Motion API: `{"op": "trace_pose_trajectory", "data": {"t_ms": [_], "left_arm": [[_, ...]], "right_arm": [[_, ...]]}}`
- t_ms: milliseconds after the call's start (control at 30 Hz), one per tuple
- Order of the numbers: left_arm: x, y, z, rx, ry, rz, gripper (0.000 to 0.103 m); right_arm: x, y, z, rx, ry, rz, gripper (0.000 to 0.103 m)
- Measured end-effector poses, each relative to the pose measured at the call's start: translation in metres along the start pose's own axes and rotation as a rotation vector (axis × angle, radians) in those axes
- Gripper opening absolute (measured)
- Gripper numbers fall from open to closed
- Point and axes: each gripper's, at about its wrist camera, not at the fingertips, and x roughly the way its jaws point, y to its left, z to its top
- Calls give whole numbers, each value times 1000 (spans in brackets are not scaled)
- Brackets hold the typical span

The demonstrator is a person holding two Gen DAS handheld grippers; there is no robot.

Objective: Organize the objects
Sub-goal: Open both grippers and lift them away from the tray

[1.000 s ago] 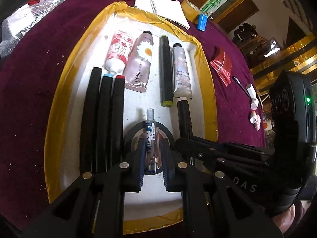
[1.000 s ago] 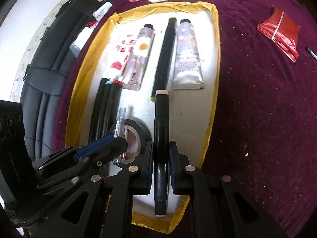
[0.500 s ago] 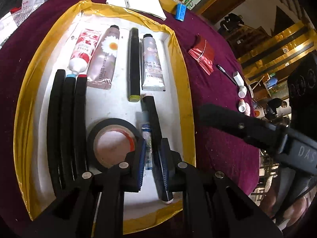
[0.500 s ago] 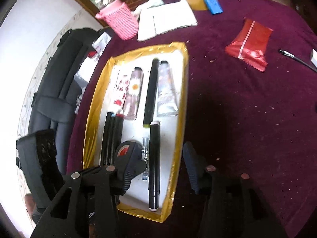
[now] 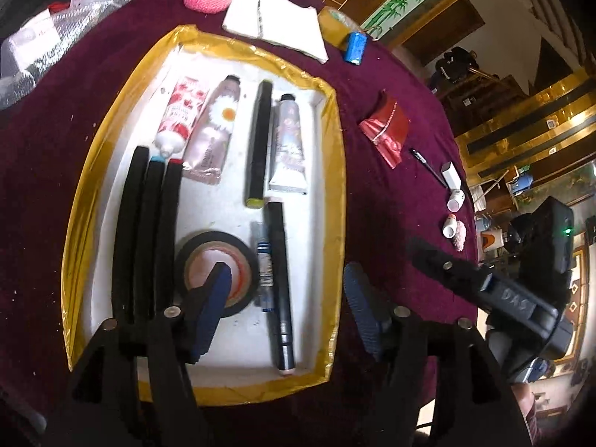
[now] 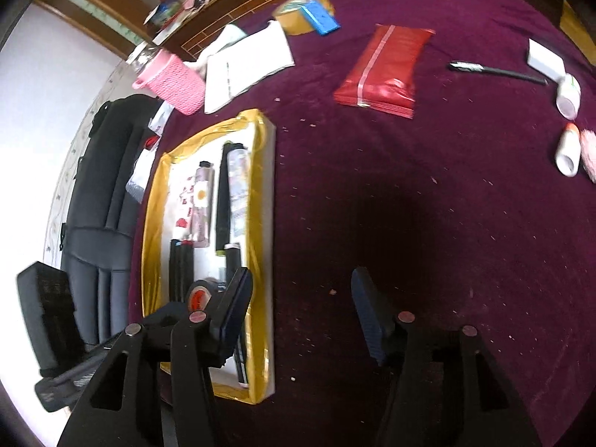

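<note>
A gold-rimmed white tray (image 5: 337, 171) holds three black markers (image 5: 145, 231), three cream tubes, a long black marker (image 5: 259, 138) and a black tape roll (image 5: 216, 238). Right of the roll lie a small clear vial (image 5: 265, 260) and another black marker (image 5: 280, 283). My left gripper (image 5: 287, 279) hovers above these two with its jaws opening and nothing pressed between the pads. My right gripper (image 6: 301, 279) is over the purple cloth just right of the tray (image 6: 266, 223), jaws opening and empty.
On the cloth lie a red packet (image 6: 383, 67), a pen (image 6: 499, 70), two small white bottles (image 6: 568, 91), a white notebook (image 6: 246, 63), a pink knitted cup (image 6: 171, 82) and a brown tape roll (image 6: 298, 18). A black chair (image 6: 100, 223) stands left of the table.
The left gripper carried the vial off the tape roll, let it go beside the roll and opened. The right gripper released the black marker, opened and swung right, off the tray.
</note>
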Motion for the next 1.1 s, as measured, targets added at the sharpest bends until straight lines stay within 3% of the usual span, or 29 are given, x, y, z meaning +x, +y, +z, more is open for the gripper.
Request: {"op": "trace_pose_trajectory", "data": {"t_ms": [367, 733, 800, 1100], "left_arm": [[9, -37, -10, 29, 25, 42, 62], [13, -58, -20, 12, -1, 64, 62], [15, -61, -22, 8, 0, 66, 62], [27, -82, -33, 1, 5, 75, 62]], "right_arm": [[-14, 0, -9, -130, -18, -26, 57], [-41, 9, -12, -358, -172, -278, 58], [-46, 10, -14, -403, -205, -319, 63], [-57, 2, -19, -507, -246, -390, 65]]}}
